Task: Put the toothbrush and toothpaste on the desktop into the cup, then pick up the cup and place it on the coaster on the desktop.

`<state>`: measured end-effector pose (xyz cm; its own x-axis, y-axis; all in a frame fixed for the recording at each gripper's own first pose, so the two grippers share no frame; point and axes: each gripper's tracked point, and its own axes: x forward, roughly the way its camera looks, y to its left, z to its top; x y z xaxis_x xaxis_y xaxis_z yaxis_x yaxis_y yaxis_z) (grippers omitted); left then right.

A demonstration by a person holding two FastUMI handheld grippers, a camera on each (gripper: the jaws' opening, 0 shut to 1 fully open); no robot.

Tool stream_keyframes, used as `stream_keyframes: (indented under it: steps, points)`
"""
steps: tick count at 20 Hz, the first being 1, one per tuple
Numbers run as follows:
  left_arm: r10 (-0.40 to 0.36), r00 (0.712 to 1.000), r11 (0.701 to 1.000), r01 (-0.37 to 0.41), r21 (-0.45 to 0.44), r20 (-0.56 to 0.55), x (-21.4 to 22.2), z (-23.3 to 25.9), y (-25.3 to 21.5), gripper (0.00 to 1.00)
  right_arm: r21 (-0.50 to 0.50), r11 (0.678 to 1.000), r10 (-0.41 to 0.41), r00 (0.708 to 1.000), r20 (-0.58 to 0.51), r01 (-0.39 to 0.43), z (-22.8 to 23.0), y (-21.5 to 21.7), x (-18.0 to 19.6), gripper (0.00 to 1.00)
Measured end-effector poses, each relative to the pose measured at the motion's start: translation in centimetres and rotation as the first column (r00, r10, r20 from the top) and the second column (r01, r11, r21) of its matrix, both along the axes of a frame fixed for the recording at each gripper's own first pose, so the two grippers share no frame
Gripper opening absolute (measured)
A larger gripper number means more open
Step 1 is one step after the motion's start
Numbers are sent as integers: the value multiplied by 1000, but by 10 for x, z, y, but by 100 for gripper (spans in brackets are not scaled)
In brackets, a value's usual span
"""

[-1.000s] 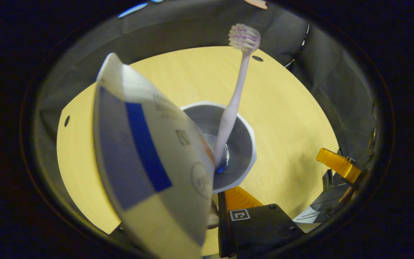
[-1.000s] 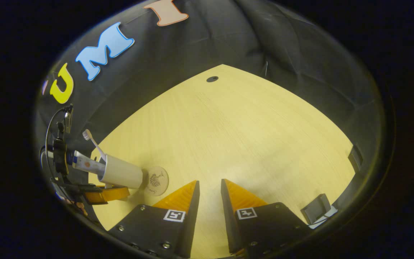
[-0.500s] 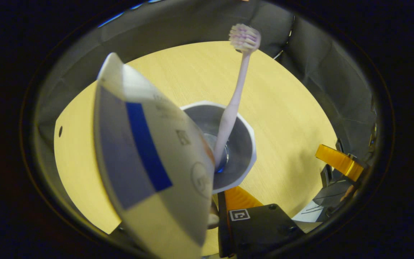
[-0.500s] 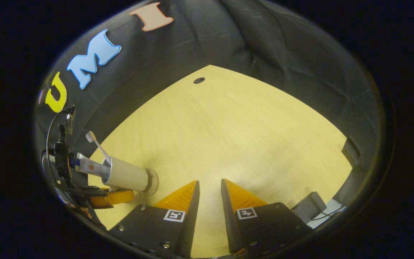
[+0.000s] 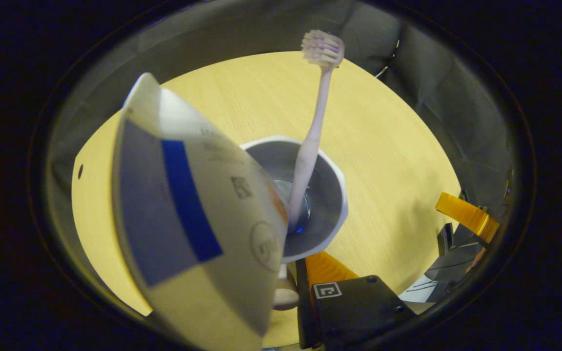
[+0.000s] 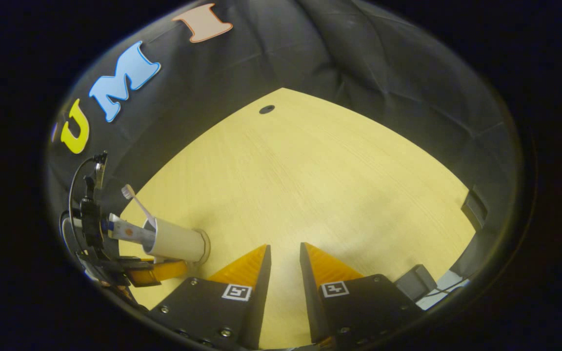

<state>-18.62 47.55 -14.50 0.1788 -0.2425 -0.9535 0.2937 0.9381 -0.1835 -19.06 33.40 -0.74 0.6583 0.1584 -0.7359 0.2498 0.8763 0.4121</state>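
Note:
A white cup (image 5: 332, 195) holds a pale toothbrush (image 5: 312, 141) and a white and blue toothpaste tube (image 5: 183, 204). I look down into it from my left gripper (image 5: 288, 273). One of that gripper's fingers (image 5: 325, 268) lies against the cup's near side, and the tube hides the other. In the right gripper view the cup (image 6: 176, 241) stands on the round coaster (image 6: 207, 246) at the far left, with the left gripper (image 6: 161, 270) beside it. My right gripper (image 6: 285, 248) hovers over bare desktop, its fingers a narrow gap apart with nothing between them.
The yellow wooden desktop (image 6: 310, 185) has a cable hole (image 6: 266, 109) near its far corner. A small dark box (image 6: 410, 282) with a cable sits at its right edge. Black cloth walls close in on every side.
The cup moved from beside the coaster onto it and now rests there. The toothbrush and toothpaste shifted slightly inside the cup. The right gripper barely moved.

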Motion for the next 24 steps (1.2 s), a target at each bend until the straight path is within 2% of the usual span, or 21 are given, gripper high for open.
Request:
stream_keyframes:
  steps: [4, 7, 9, 10, 14, 16, 17, 19, 21, 22, 24]
  points:
    - [8, 1000, 1000, -7, -14, 25, -1, 9, -7, 37, 0, 1000, 23, 1000, -1, -23, -1, 4, 3, 37]
    - [12, 998, 1000, -11, -21, 65, -1, 17, -11, 53, -6, 999, 51, 999, 7, -51, -2, 8, 5, 37]
    - [18, 995, 999, -15, -29, 94, -2, 24, -11, 46, -11, 997, 76, 997, 16, -76, -3, 12, 6, 37]
    - [25, 993, 999, -21, -39, 115, -2, 30, -9, 50, -15, 996, 90, 996, 22, -90, -3, 14, 6, 37]
    - [85, 970, 992, -62, -108, 226, -3, 69, -4, 46, -48, 987, 160, 985, 72, -156, 7, 25, 9, 37]
    - [134, 940, 986, -94, -141, 313, 1, 96, 3, 51, -81, 979, 197, 973, 123, -188, 26, 30, 8, 37]
    - [155, 919, 983, -106, -153, 361, 3, 111, 12, 48, -100, 974, 217, 964, 152, -203, 40, 32, 10, 37]
    - [199, 872, 976, -133, -175, 447, 10, 144, 35, 49, -135, 965, 252, 944, 215, -227, 71, 46, 18, 37]
    - [245, 815, 966, -163, -199, 525, 15, 178, 62, 49, -171, 955, 283, 917, 282, -242, 101, 60, 26, 37]
    - [266, 784, 962, -176, -210, 561, 16, 195, 77, 46, -194, 950, 298, 900, 318, -246, 119, 67, 31, 37]
    - [302, 713, 953, -202, -227, 633, 12, 213, 99, 53, -240, 939, 326, 862, 389, -246, 152, 78, 39, 37]
